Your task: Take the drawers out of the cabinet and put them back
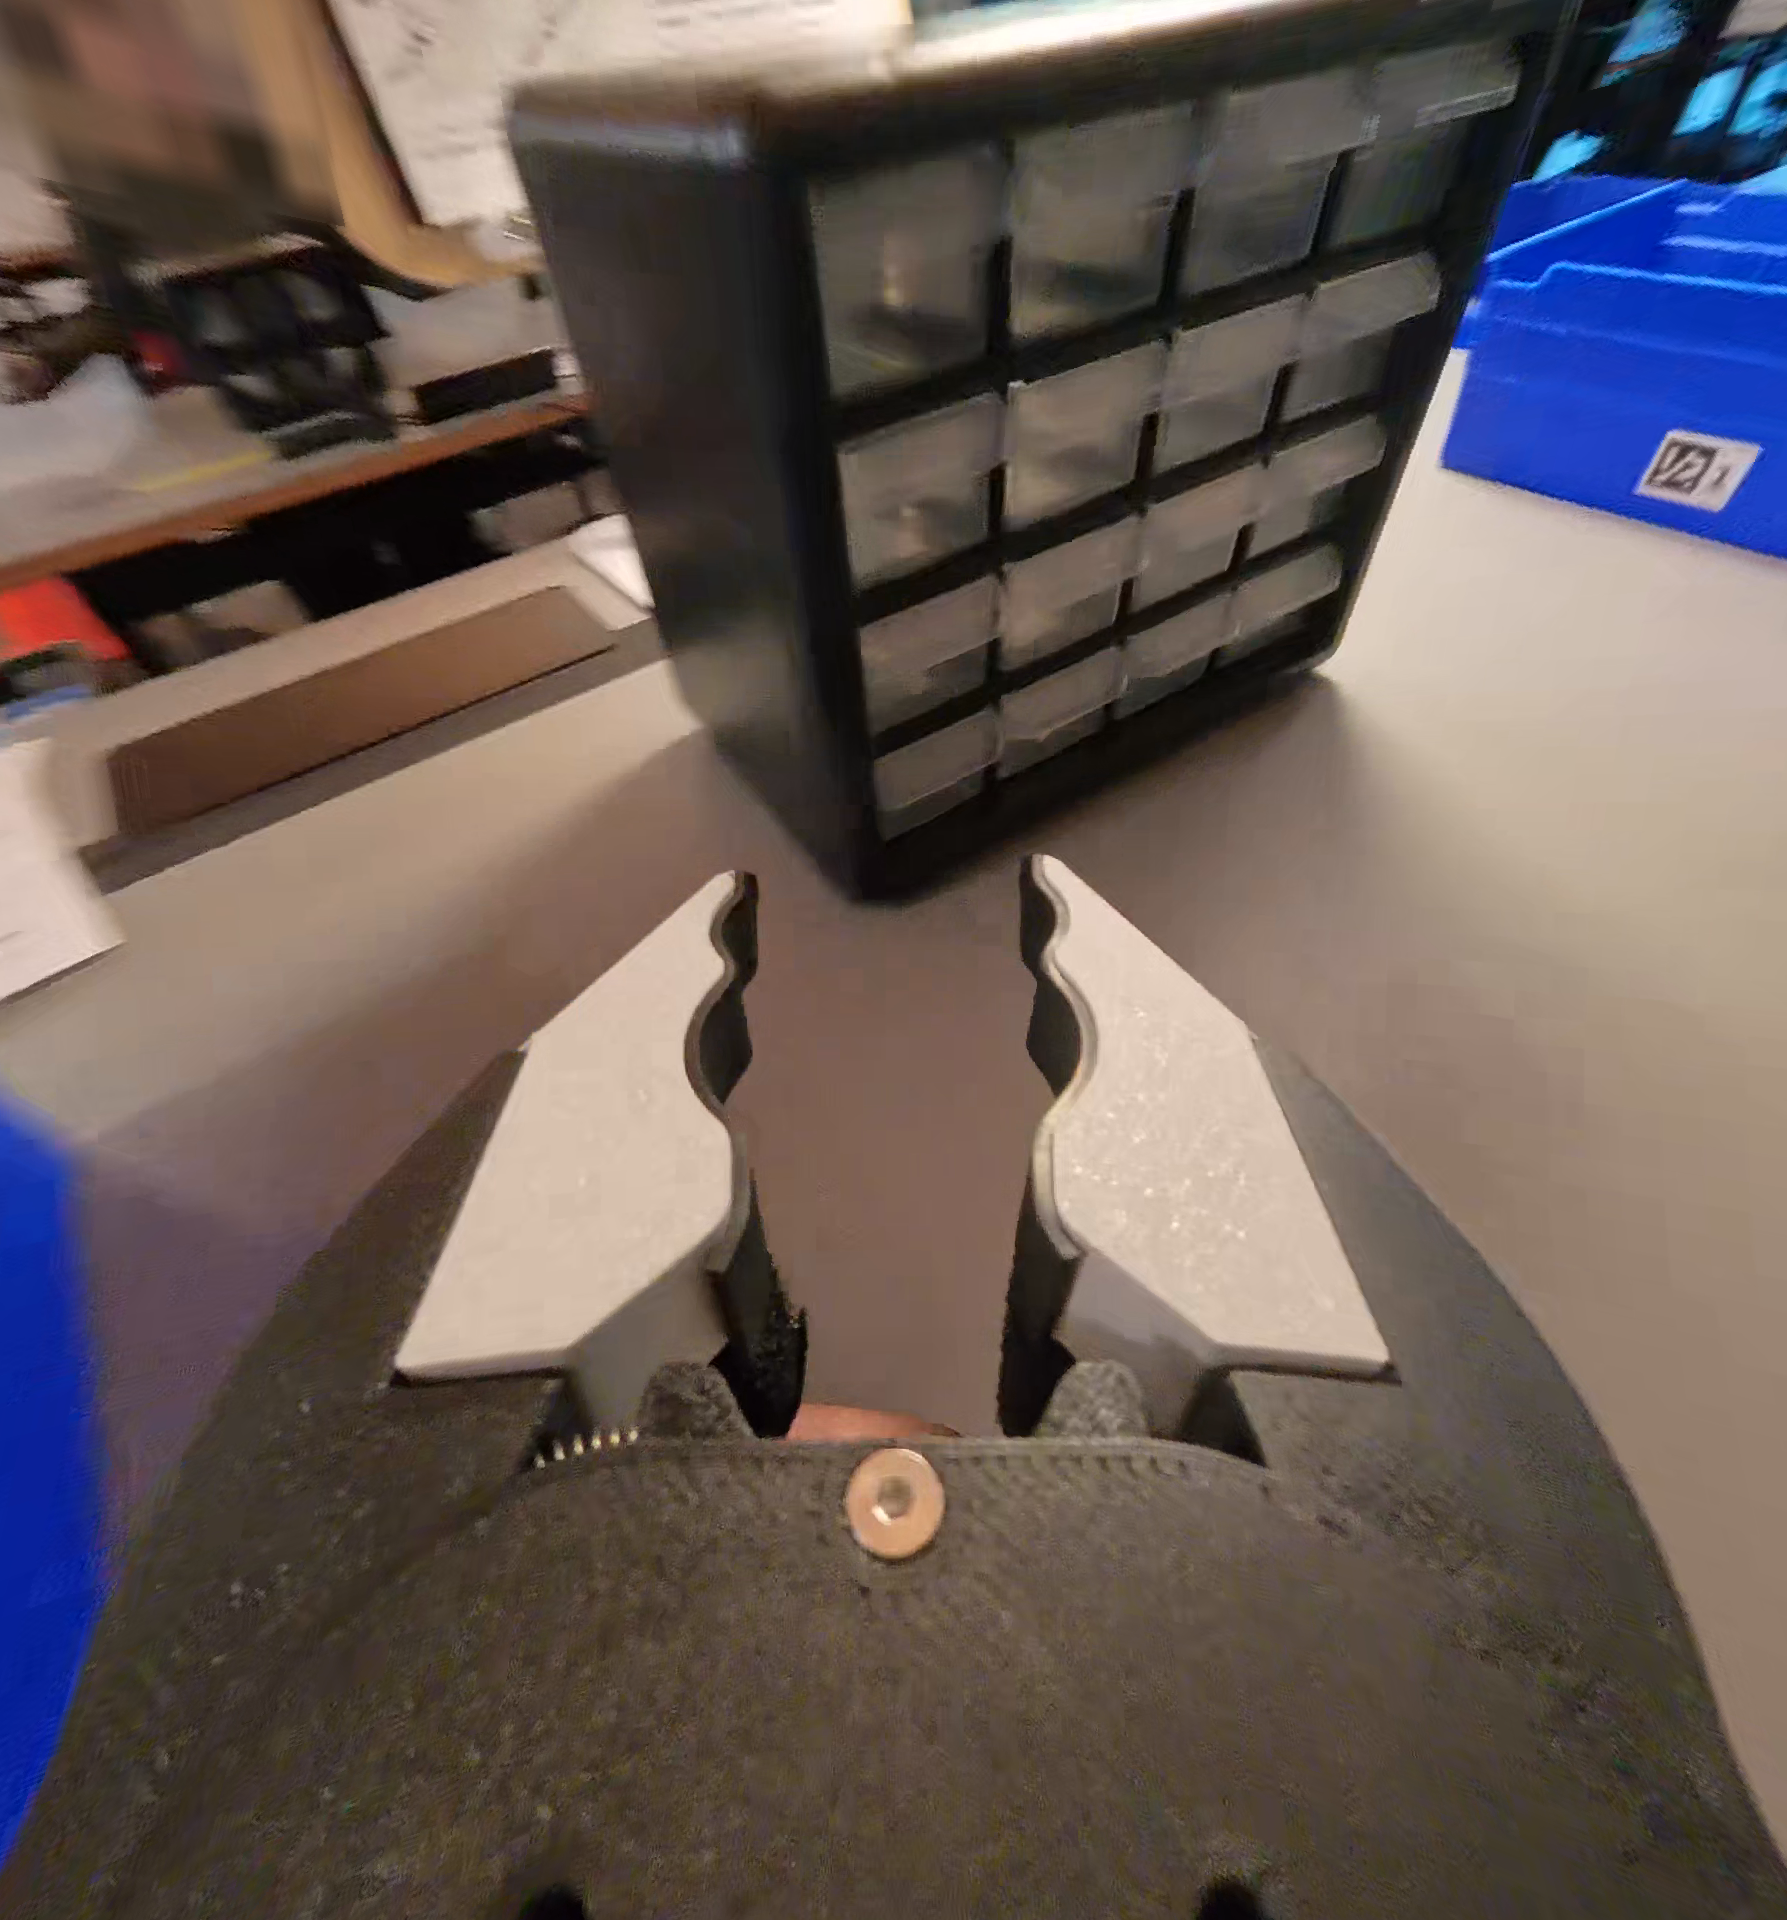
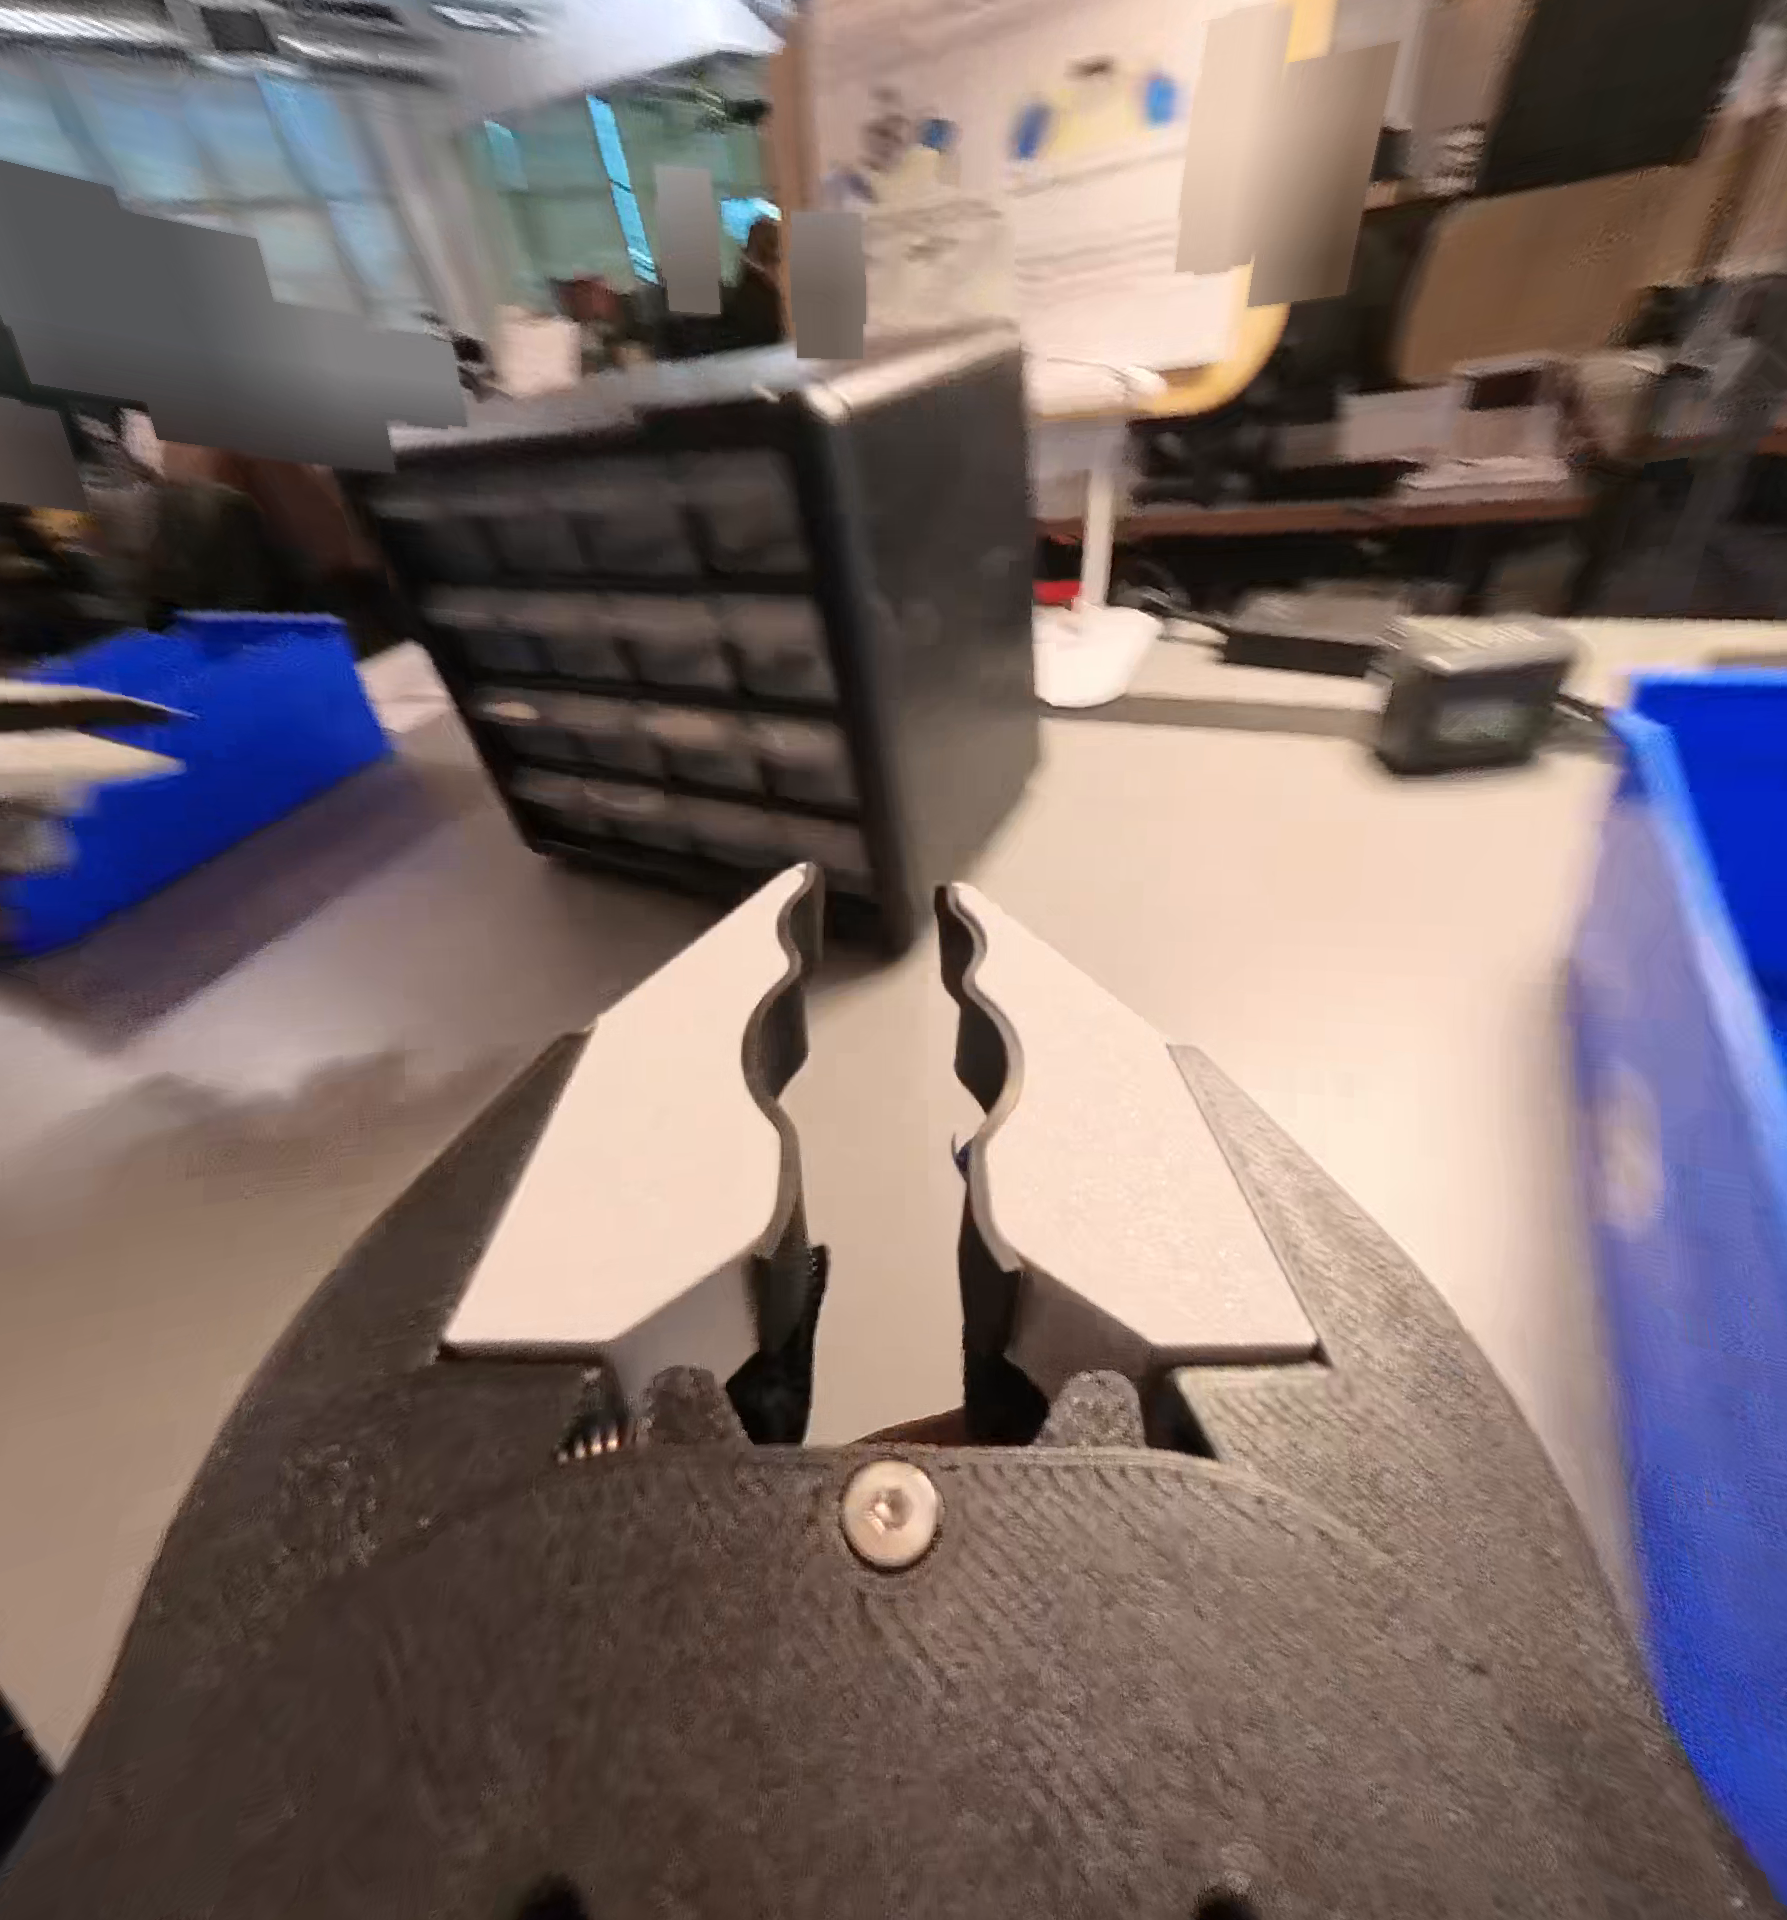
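- grey table (image 1: 1491,935) out front, blue bins (image 1: 1647,343) off to the sides
- black cabinet (image 1: 972,468) stands mid-table, drawers (image 1: 1076,447) all in
- left gripper (image 1: 889,883) — jaws wide, nothing held
- right gripper (image 2: 878,883) — jaws narrower, bare too

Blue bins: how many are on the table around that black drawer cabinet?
2. In the right wrist view, one blue bin sits left of the cabinet, the other at the right edge, nearer the camera. More may lie out of view.
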`<action>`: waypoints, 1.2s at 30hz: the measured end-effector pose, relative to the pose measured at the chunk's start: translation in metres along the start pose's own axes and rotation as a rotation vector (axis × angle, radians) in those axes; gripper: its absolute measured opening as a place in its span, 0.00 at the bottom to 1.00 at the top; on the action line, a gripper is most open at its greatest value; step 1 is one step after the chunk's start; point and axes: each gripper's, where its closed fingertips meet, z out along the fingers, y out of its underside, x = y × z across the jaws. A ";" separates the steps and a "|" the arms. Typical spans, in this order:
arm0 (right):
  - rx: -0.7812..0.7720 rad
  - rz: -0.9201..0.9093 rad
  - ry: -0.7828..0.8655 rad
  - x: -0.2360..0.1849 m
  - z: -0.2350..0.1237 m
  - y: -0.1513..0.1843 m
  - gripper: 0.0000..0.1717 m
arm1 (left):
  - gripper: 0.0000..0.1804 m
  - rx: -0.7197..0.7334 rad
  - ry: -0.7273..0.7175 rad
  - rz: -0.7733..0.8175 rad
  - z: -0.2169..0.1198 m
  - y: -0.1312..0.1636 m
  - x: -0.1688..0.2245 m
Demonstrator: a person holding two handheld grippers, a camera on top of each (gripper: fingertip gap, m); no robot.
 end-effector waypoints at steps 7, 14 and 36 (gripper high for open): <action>0.047 0.077 -0.212 -0.051 0.117 -0.007 0.13 | 0.30 0.128 0.053 -0.195 0.082 0.008 0.002; 0.054 0.284 -0.306 -0.054 0.141 0.027 0.13 | 0.37 0.164 0.149 -0.236 0.065 -0.004 0.014; 0.081 0.400 -0.248 -0.062 0.162 0.014 0.14 | 0.46 -0.008 0.295 0.175 0.124 -0.146 -0.001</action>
